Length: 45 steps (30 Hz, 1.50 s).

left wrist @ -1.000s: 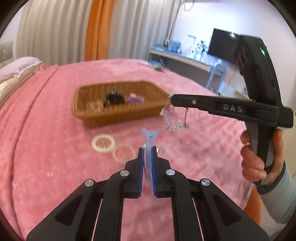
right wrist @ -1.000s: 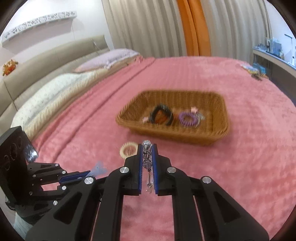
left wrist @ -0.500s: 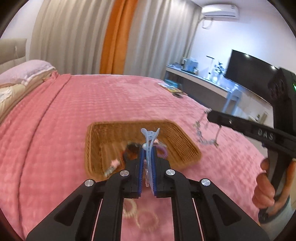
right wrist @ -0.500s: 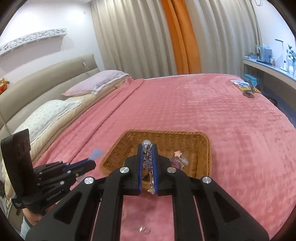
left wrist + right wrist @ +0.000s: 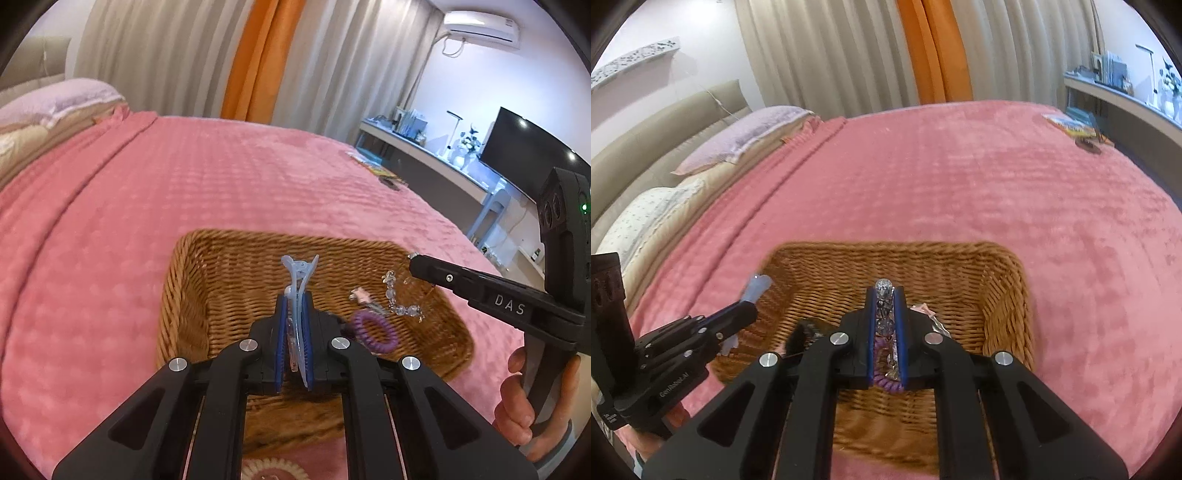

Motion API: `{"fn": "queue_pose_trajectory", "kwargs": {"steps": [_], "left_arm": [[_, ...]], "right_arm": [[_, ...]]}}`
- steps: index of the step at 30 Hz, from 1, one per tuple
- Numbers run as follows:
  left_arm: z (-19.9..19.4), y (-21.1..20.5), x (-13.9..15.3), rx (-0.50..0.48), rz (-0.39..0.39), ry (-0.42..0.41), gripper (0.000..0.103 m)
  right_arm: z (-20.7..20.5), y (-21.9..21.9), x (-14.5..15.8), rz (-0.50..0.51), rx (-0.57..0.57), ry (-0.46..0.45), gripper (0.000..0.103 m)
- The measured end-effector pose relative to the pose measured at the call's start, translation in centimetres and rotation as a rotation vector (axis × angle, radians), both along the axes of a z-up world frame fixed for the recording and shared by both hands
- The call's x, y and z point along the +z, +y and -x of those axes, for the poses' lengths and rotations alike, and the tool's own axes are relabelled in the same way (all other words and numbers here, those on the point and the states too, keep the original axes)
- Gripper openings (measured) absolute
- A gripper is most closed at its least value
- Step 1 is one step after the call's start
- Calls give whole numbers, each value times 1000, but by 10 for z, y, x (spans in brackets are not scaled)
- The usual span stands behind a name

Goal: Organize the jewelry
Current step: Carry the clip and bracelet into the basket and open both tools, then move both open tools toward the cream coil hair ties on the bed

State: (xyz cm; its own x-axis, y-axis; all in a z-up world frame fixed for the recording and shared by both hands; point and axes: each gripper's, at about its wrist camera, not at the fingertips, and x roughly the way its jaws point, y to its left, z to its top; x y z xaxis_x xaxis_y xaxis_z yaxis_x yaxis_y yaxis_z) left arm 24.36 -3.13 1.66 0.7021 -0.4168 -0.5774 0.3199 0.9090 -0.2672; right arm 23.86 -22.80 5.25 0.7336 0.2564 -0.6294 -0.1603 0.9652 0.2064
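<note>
My left gripper is shut on a light blue hair clip and holds it over the wicker basket. My right gripper is shut on a crystal bead bracelet, also above the basket. In the left wrist view the bracelet dangles from the right gripper over the basket's right half. In the basket lie a purple spiral hair tie, a small pink star clip and a black item. The left gripper with the clip shows at the basket's left rim.
The basket sits on a pink quilted bed cover. Pillows and a headboard lie to the left. A cream spiral hair tie lies on the cover near the basket's front. A desk and TV stand at the right.
Both grippers have moved forward and up over the basket, carrying the hair clip and the bracelet. The items on the bed cover have dropped below the left wrist view.
</note>
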Motion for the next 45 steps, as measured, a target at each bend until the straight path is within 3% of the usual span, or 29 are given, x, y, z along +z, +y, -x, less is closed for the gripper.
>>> {"fn": "queue_pose_trajectory", "kwargs": {"steps": [11,16,19,25,28,31,36,42,45], "left_arm": [[-10,4,-19,-5,-10,43,7],[-2,8,-15,-11,7,48,28],[13,15,-1,-12,28,12,42],[52,25,30,-30,60,-57,43],[80,33,40,-35,59,-89,45],[109,47,42,-21,38,-118,45],[128,62,19,-9,-2,-55,45],[111,68,-22,0,-16,73,45],[97,69,-36,7,17,127,45]], "right_arm": [[-17,-4,-36,-6,-10,68,8],[-13,-7,-39,-26,-17,98,9],[-4,-10,-37,-37,-20,102,20],[33,-12,-17,-45,-12,73,30],[57,-11,-10,-91,8,73,46],[85,0,-7,-109,52,62,46],[119,30,-23,-90,102,65,46],[132,66,-66,-30,136,142,46],[133,81,-78,12,138,153,46]]}}
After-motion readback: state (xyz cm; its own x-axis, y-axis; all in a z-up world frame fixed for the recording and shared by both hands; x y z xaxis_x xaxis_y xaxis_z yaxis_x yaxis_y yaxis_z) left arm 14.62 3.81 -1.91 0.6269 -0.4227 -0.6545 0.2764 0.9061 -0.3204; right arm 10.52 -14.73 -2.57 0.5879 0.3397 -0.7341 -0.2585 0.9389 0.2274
